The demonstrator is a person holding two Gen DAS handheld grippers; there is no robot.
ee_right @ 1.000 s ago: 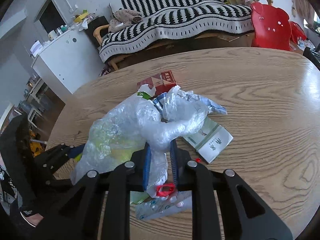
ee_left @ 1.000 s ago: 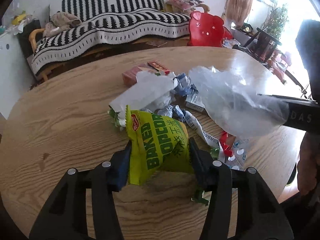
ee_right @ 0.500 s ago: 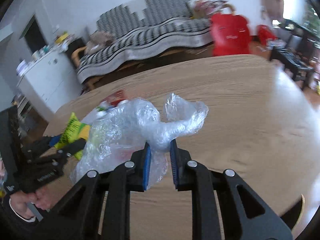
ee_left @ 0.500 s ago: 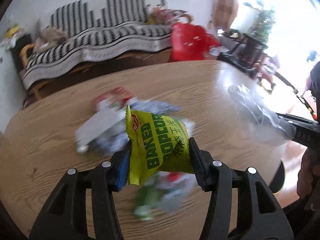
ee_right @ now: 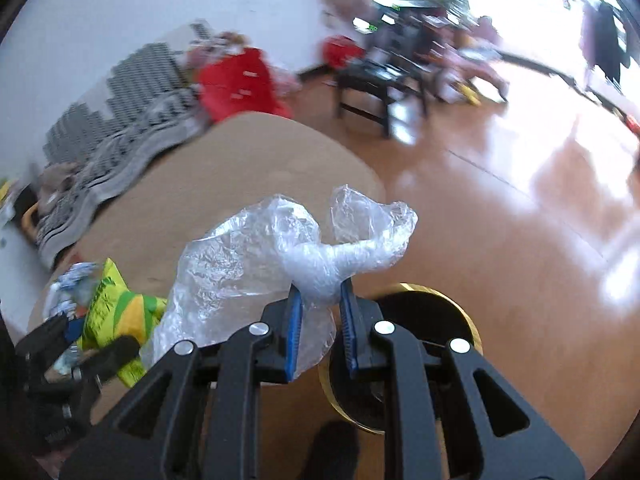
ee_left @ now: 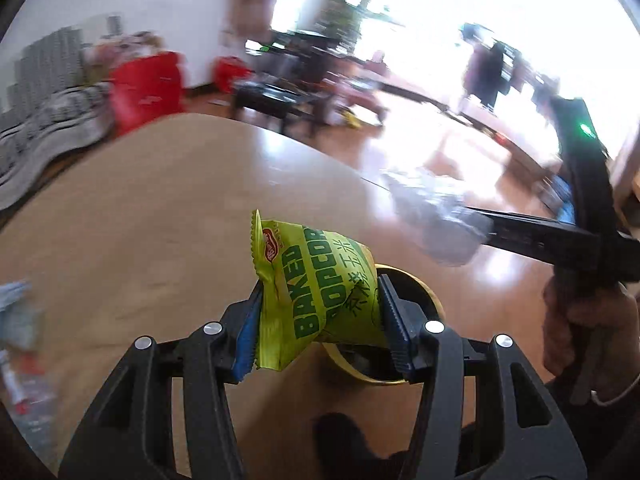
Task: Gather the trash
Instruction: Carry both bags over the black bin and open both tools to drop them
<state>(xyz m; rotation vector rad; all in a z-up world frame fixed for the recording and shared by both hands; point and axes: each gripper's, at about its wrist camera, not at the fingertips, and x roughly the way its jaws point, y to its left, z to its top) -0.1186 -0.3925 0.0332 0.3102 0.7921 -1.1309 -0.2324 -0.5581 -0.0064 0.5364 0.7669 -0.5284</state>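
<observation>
L gripper (ee_left: 320,320) clamped on popcorn bag (ee_left: 320,292), R gripper (ee_right: 320,320) pinching plastic bag (ee_right: 280,256); bin (ee_right: 432,320) just below. Risk: light plastic drifts past rim if let go off-centre.

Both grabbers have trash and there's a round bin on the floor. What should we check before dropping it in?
1. Yellow-green popcorn bag clamped in the left gripper: ok.
2. Crumpled clear plastic bag pinched in the right gripper: ok.
3. Round black bin with a yellow rim on the floor beyond the round wooden table: ok.
4. Bin mouth unblocked: cannot tell, the grippers hide much of it.
5. Each piece directly over the opening: cannot tell from these angles.
6. More trash left on the table: not ok, some remains.
</observation>
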